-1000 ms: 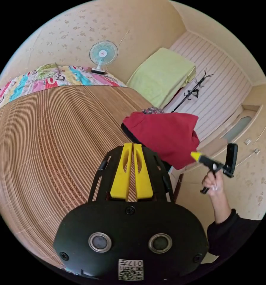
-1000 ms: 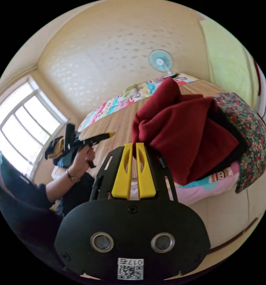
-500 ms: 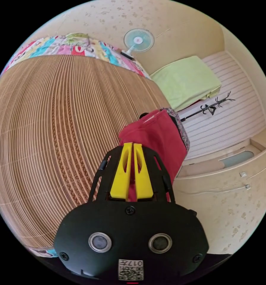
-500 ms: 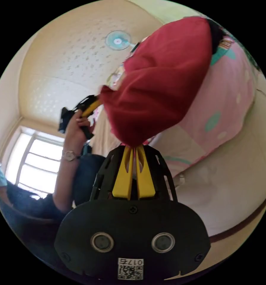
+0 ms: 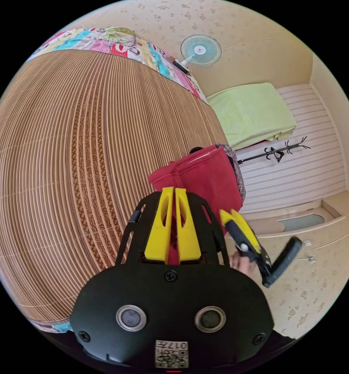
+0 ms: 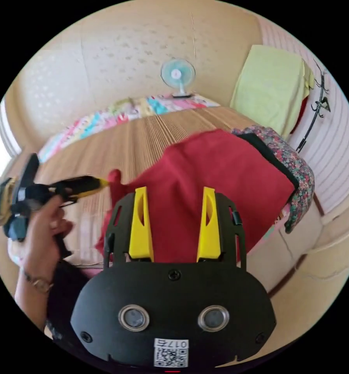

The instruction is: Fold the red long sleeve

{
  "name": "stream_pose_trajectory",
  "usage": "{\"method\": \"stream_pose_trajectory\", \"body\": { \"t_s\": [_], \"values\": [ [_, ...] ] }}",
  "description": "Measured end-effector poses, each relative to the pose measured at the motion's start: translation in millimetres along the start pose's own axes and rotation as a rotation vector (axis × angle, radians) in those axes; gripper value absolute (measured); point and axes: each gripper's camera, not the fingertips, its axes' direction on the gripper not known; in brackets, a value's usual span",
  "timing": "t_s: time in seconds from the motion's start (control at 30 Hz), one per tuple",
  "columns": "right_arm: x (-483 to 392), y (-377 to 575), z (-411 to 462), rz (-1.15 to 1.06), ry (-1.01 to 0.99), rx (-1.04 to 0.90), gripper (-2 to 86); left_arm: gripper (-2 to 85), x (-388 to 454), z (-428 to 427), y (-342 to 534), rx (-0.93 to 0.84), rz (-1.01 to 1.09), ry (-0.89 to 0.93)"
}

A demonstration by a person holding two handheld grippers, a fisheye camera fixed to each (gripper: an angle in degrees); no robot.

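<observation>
1. The red long sleeve (image 6: 217, 175) lies in a loose heap at the near right edge of the bamboo mat (image 5: 73, 156), partly over a floral garment (image 6: 295, 163).
2. The left gripper (image 5: 173, 191) has its jaws pressed together, pinching a corner of the red cloth.
3. The right gripper (image 6: 175, 191) has its jaws spread, holding nothing.
4. Judged status: no flat fold is visible; spreading and folding remain.

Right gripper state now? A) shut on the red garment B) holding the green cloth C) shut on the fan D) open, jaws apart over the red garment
D: in the right gripper view the right gripper has its yellow jaws spread wide, with the red long sleeve showing between them, ungripped.
</observation>
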Motion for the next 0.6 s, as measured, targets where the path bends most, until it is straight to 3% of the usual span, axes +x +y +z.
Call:
{"method": "stream_pose_trajectory", "body": {
  "t_s": [0.03, 0.17, 0.27, 0.43, 0.5, 0.6],
  "values": [
    [-6.1, -8.2, 58.1, -0.025, -0.001, -0.169, 13.4, -1.0, -3.7, -1.4, -3.6, 0.0, -0.007, 0.01],
    [-24.1, 9.8, 50.7, -0.132, 0.042, -0.045, 7.5, -0.9, -10.1, -5.5, -12.9, -0.006, -0.003, 0.051],
    [-14.9, 43.4, -14.2, -0.149, 0.031, 0.161, 5.3, -0.7, -6.5, -9.0, -19.0, 0.012, 0.005, 0.026],
    [73.8, 118.3, -97.1, 0.147, 0.09, 0.466, 3.9, 2.3, 7.0, 1.2, -29.6, -0.009, 0.05, 0.078],
    [101.4, 134.0, -83.9, 0.241, 0.127, 0.407, 4.0, 3.9, 10.9, 1.9, -30.9, -0.014, 0.05, 0.05],
    [118.4, 152.8, -27.0, 0.341, 0.193, 0.144, 5.4, 8.4, 16.8, 8.9, -34.6, -0.069, 0.047, -0.017]
  ]
}}
